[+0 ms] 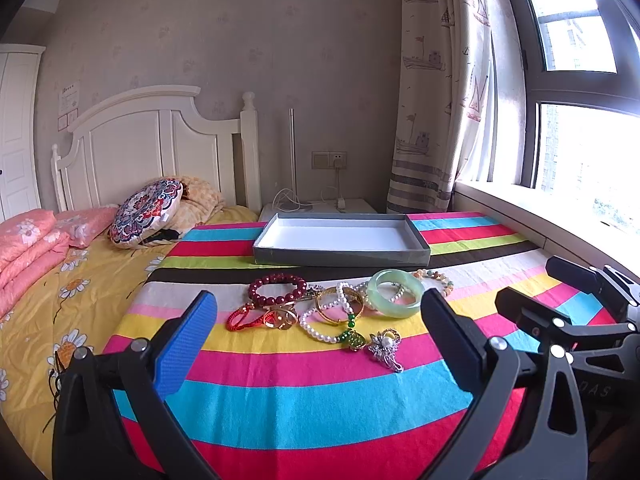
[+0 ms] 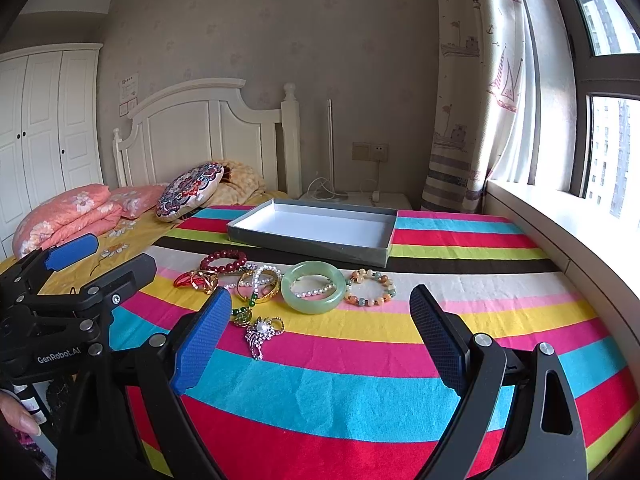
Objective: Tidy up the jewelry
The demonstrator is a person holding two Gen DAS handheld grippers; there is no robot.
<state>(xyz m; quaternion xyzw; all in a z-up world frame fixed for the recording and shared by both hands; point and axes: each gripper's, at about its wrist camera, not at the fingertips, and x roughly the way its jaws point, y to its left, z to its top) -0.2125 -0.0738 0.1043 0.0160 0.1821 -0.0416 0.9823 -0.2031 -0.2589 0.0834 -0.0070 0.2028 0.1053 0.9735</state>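
A pile of jewelry lies on a striped cloth: a dark red bead bracelet, a red cord piece, a gold bangle, a pearl strand, a pale green jade bangle, a silver brooch and a pastel bead bracelet. Behind them sits an empty grey tray with a white floor. My left gripper is open, hovering just before the pile. My right gripper is open too, near the jade bangle and brooch.
The cloth covers a bed with a yellow floral quilt, pink folded bedding and a round patterned cushion. A window sill runs along the right. A nightstand with cables stands behind the tray. A hand shows at lower left.
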